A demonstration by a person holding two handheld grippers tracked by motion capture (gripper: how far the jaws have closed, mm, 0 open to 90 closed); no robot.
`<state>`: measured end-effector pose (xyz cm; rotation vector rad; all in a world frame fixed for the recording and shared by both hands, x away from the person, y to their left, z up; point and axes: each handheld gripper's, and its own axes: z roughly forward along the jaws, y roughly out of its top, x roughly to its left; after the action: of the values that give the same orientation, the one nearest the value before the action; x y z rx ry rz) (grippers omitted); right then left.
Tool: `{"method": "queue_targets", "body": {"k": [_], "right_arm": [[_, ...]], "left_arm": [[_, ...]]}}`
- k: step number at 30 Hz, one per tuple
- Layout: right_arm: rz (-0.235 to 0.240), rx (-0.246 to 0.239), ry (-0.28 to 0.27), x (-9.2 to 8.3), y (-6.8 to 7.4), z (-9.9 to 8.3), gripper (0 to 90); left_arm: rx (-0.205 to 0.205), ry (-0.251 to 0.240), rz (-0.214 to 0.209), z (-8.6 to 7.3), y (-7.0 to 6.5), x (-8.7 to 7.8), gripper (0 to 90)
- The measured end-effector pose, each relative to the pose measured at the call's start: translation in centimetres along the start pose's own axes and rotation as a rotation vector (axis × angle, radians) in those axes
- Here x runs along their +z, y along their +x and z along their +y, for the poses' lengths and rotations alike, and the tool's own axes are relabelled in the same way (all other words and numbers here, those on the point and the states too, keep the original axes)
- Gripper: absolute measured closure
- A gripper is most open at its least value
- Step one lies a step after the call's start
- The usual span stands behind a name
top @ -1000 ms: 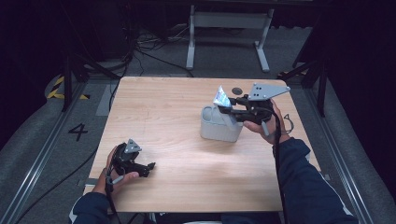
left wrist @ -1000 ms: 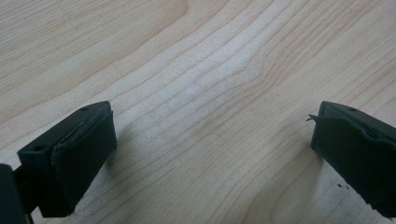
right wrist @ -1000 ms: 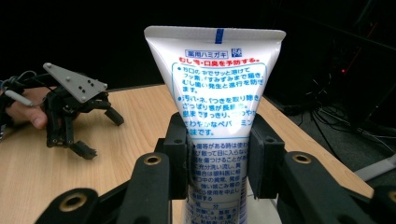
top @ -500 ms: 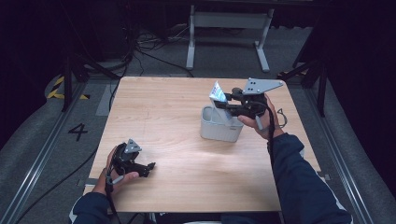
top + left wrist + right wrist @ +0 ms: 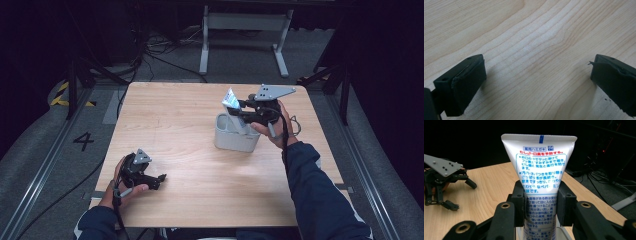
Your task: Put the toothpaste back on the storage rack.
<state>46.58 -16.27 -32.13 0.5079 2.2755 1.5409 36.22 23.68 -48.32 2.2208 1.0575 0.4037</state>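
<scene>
A white toothpaste tube (image 5: 230, 99) (image 5: 541, 165) with blue and red print stands upright, crimped end up, in my right gripper (image 5: 239, 111) (image 5: 541, 205), whose pads are shut on its sides. The tube's lower end dips into a light grey open container (image 5: 235, 140) on the right half of the wooden table (image 5: 175, 115); a bit of the container's rim (image 5: 564, 233) shows below the jaws. My left gripper (image 5: 159, 181) (image 5: 536, 80) rests at the table's front left, open, with only bare wood between its jaws. It also appears far left in the right gripper view (image 5: 462, 195).
Past the table's far edge, a metal stand (image 5: 245, 30) and cables (image 5: 150, 50) lie on the dark floor. A floor rail (image 5: 45, 165) runs along the left side, by a painted number 4 (image 5: 83, 141).
My right gripper has carried the tube left and slightly down, from beside the container's right end to over it, so its lower end now sits inside. The left gripper has stayed put.
</scene>
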Motion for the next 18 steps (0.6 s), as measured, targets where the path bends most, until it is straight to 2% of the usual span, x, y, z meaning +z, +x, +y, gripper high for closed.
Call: {"method": "queue_targets", "body": {"k": [10, 18], "right_arm": [[-0.014, 0.008, -0.006, 0.6, -0.6, -0.4, 65.9], [-0.047, 0.019, -0.009, 1.2, -1.4, -1.0, 65.7]], "left_arm": [[0.001, 0.004, -0.002, 0.0, 0.0, 0.0, 0.5], [0.001, 0.004, -0.002, 0.0, 0.0, 0.0, 0.5]]}}
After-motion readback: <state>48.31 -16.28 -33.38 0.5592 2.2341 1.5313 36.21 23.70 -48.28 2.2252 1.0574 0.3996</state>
